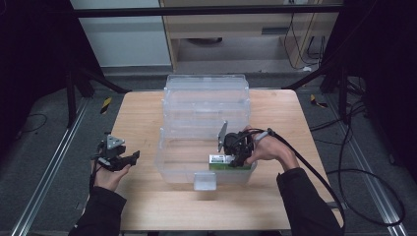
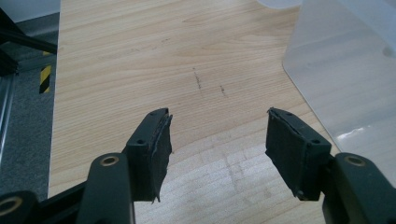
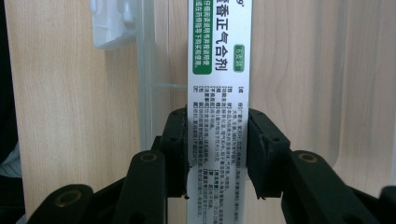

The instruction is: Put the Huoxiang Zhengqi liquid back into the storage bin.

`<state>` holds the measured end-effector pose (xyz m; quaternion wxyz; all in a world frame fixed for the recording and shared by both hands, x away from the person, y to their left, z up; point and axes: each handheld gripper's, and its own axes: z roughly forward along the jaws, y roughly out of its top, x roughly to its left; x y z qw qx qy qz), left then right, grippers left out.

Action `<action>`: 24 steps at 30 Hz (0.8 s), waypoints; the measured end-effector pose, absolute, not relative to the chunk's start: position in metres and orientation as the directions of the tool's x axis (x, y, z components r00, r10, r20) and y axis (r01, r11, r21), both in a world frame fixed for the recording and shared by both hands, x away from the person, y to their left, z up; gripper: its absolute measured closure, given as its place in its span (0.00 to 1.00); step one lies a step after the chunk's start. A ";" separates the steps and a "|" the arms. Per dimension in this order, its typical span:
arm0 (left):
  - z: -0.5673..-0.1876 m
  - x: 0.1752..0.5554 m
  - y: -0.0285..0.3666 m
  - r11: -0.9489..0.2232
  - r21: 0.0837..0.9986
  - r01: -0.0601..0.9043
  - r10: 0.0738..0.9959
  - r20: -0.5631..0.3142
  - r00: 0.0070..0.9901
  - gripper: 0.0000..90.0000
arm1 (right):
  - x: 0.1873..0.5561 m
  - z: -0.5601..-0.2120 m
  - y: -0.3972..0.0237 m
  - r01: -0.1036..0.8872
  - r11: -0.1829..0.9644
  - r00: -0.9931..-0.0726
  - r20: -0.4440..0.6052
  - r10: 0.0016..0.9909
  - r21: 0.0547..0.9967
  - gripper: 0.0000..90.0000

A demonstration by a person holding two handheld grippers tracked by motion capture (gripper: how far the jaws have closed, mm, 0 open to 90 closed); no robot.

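Down inside the near right corner of the clear plastic bin (image 1: 206,98), the right claw (image 3: 217,149) clamps both pads on the narrow sides of a white and green medicine box (image 3: 219,60), which hangs above the bin floor. Meanwhile the left claw (image 2: 217,144) rests wide open and empty over the bare tabletop (image 2: 140,60), left of the bin.

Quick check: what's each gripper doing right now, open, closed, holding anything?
Left gripper: open, nothing between its jaws, over the bare table.
Right gripper: closed on the white and green box, inside the clear bin.
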<state>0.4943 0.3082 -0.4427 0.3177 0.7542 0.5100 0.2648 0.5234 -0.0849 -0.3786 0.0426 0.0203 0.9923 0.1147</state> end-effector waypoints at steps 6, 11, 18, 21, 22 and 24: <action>-0.443 0.494 0.308 -0.279 0.748 0.602 0.937 0.076 0.340 0.44 | 0.524 -0.386 -0.085 0.039 0.975 -0.996 -0.074 0.056 0.221 0.70; -0.443 0.495 0.307 -0.282 0.747 0.602 0.937 0.078 0.342 0.44 | 0.523 -0.384 -0.088 0.063 0.972 -0.994 -0.071 0.081 0.228 0.68; -0.444 0.495 0.306 -0.284 0.745 0.604 0.936 0.078 0.344 0.44 | 0.521 -0.372 -0.098 0.099 0.953 -0.988 -0.089 0.129 0.285 0.60; -0.444 0.495 0.306 -0.284 0.744 0.604 0.936 0.078 0.344 0.44 | 0.520 -0.365 -0.104 0.108 0.939 -0.984 -0.102 0.149 0.327 0.59; -0.444 0.495 0.306 -0.284 0.744 0.604 0.936 0.078 0.344 0.44 | 0.519 -0.362 -0.105 0.118 0.936 -0.982 -0.103 0.160 0.332 0.58; -0.444 0.494 0.306 -0.285 0.745 0.604 0.936 0.079 0.344 0.44 | 0.518 -0.358 -0.108 0.124 0.930 -0.978 -0.115 0.173 0.347 0.57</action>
